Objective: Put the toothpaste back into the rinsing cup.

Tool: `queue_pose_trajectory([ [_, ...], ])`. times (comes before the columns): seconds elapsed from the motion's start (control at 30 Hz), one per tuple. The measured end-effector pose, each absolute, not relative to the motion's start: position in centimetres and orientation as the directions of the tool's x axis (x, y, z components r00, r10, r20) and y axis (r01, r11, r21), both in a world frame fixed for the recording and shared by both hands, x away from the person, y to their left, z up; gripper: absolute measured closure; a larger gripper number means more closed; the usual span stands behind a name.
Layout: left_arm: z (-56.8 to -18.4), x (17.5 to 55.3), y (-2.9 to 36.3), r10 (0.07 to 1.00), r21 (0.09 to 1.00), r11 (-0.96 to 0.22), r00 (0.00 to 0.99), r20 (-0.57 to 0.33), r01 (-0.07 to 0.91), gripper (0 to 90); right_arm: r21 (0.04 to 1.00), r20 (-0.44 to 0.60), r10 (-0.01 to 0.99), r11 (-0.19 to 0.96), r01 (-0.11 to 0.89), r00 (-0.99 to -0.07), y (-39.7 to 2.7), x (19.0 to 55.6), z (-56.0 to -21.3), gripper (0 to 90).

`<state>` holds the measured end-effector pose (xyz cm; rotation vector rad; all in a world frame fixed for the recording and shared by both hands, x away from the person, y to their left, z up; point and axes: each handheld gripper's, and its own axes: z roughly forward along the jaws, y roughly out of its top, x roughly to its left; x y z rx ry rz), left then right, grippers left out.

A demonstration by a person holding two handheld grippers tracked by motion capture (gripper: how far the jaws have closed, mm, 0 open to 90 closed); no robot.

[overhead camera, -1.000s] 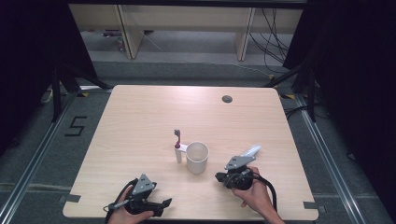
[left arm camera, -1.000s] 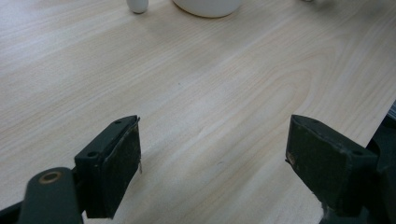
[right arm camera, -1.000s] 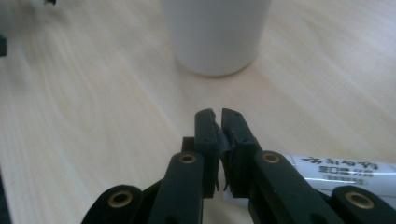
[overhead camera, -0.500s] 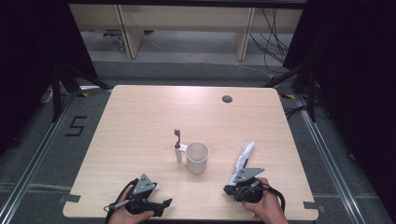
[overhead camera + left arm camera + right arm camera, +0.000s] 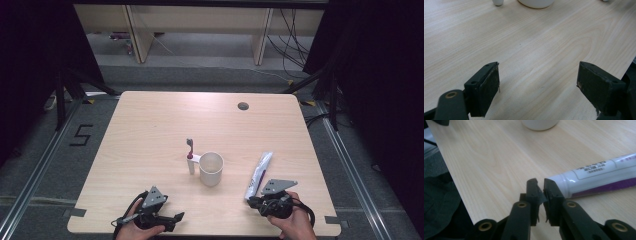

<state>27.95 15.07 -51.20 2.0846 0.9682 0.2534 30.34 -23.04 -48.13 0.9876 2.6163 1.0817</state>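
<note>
At the near edge of the table point(image 5: 150, 120) the left gripper point(image 5: 172, 218) lies low in the person's hand, its jaws spread wide with only bare wood between them; in the left gripper view the two black pads point(image 5: 487, 87) stand far apart over the grain, touching nothing. To the right, also at the near edge, the right gripper point(image 5: 251, 201) sits in the other hand, its jaws pointing up the table toward the tube point(image 5: 258, 173). In the right gripper view its jaws stand narrow, a thin gap between them, and they have just been opening a little. The tube's near end point(image 5: 596, 178) lies just beside the right-hand jaw, at its tip (whether it still touches the pad cannot be told), and nothing sits squarely in the gap. The tube rests flat on the wood, white with a purple stripe and small print, running from the gripper away toward the far right.

Farther in, near the table's middle, stands a white cup point(image 5: 211, 168), upright and open at the top, well apart from both grippers and near the tube's left side. Touching or just beside the cup on its left a toothbrush point(image 5: 190, 156) stands on end, head up. Near the far edge a round grommet point(image 5: 243, 106) sits in the tabletop.
</note>
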Motion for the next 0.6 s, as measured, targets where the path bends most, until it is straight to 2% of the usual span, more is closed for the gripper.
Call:
queue_pose_trajectory([
  [0.07,-51.2,28.0,15.1,0.714,0.739,-0.390,0.687,-0.135,0.550,17.9,0.690,0.119,0.689,0.460,0.559,-0.714,-23.6,30.4,-47.7,60.9],
  [0.1,-51.2,28.0,15.1,0.714,0.742,-0.382,0.686,-0.142,0.551,17.9,0.675,0.145,0.735,0.415,0.610,-0.662,-23.7,30.3,-47.4,53.0],
  [0.13,-51.2,28.0,15.0,0.712,0.741,-0.382,0.687,-0.145,0.552,17.9,0.684,0.123,0.758,0.403,0.608,-0.640,-24.2,30.6,-47.1,46.1],
  [0.17,-51.2,28.0,15.0,0.714,0.742,-0.384,0.686,-0.139,0.550,17.9,0.675,0.134,0.776,0.384,0.631,-0.616,-24.4,30.7,-46.9,43.4],
  [0.27,-51.2,28.0,15.1,0.713,0.740,-0.389,0.688,-0.135,0.548,17.9,0.691,0.141,0.810,0.331,0.643,-0.569,-25.1,31.7,-46.6,35.9],
  [0.33,-51.2,28.0,15.0,0.717,0.738,-0.387,0.684,-0.136,0.553,17.9,0.652,0.182,0.841,0.284,0.703,-0.509,-24.9,32.0,-46.4,34.6],
  [0.4,-51.2,28.0,15.0,0.713,0.742,-0.385,0.687,-0.138,0.549,18.0,0.651,0.143,0.848,0.307,0.694,-0.510,-25.0,32.8,-46.3,31.4],
  [0.43,-51.2,28.0,15.1,0.716,0.742,-0.385,0.685,-0.137,0.550,18.0,0.638,0.156,0.858,0.291,0.713,-0.489,-24.7,33.1,-46.5,28.7],
  [0.5,-51.1,28.0,15.1,0.718,0.739,-0.384,0.682,-0.139,0.554,18.0,0.604,0.169,0.869,0.282,0.745,-0.466,-24.2,33.8,-46.5,28.7],
  [0.53,-51.2,28.0,15.1,0.716,0.742,-0.383,0.685,-0.139,0.551,18.0,0.606,0.142,0.862,0.313,0.731,-0.486,-24.3,34.3,-46.6,28.4],
  [0.6,-51.2,28.0,15.1,0.713,0.743,-0.381,0.687,-0.143,0.550,17.9,0.572,0.161,0.872,0.299,0.764,-0.461,-23.7,34.9,-47.0,26.5],
])
